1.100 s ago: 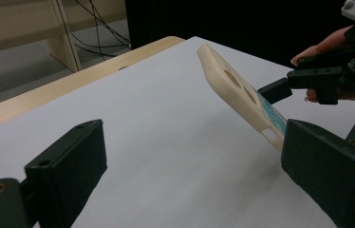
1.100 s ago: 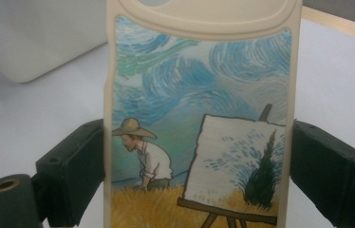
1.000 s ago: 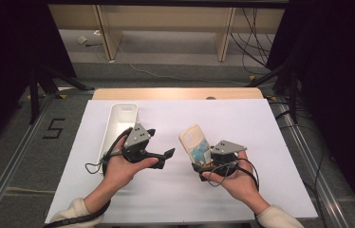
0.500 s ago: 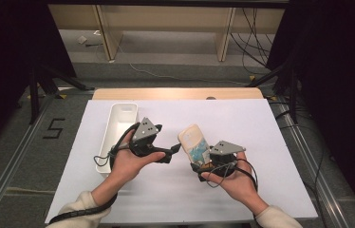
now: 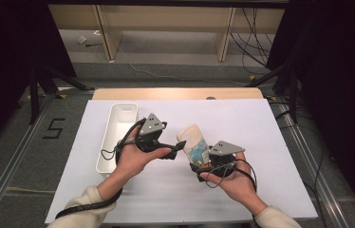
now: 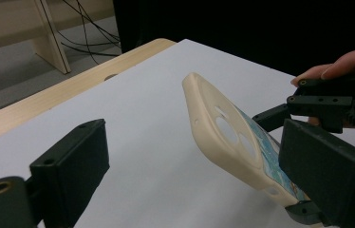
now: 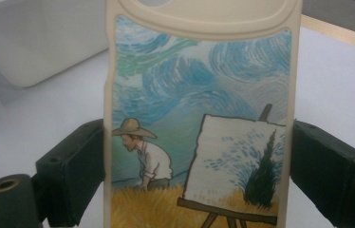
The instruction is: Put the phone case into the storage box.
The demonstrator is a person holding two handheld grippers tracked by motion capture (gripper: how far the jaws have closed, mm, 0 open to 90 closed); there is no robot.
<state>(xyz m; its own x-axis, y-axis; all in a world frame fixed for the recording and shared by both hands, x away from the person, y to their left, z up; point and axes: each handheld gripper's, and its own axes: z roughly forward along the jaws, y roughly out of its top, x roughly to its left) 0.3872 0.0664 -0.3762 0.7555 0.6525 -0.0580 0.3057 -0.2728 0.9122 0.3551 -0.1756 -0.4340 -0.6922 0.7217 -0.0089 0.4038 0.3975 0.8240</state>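
A cream phone case (image 5: 192, 138) with a painted scene of a man at an easel is held up above the white table. My right gripper (image 5: 200, 160) is shut on its lower part; the case (image 7: 199, 95) stands upright between the two black jaws of that gripper (image 7: 197, 176). My left gripper (image 5: 177, 148) is open just left of the case. In the left gripper view the case (image 6: 223, 133) tilts across the gap, its lower end by the right-hand jaw, with my left gripper (image 6: 197, 164) spread wide around it.
A long white tray (image 5: 118, 128) lies on the left part of the white table sheet (image 5: 266, 142) and appears behind the case as the tray (image 7: 33, 42). A wooden table edge (image 5: 175, 93) runs along the far side. Cables trail from both grippers.
My left gripper has moved right and a little away from me, bringing its open jaws up to the phone case. The right gripper and the case have stayed in place.
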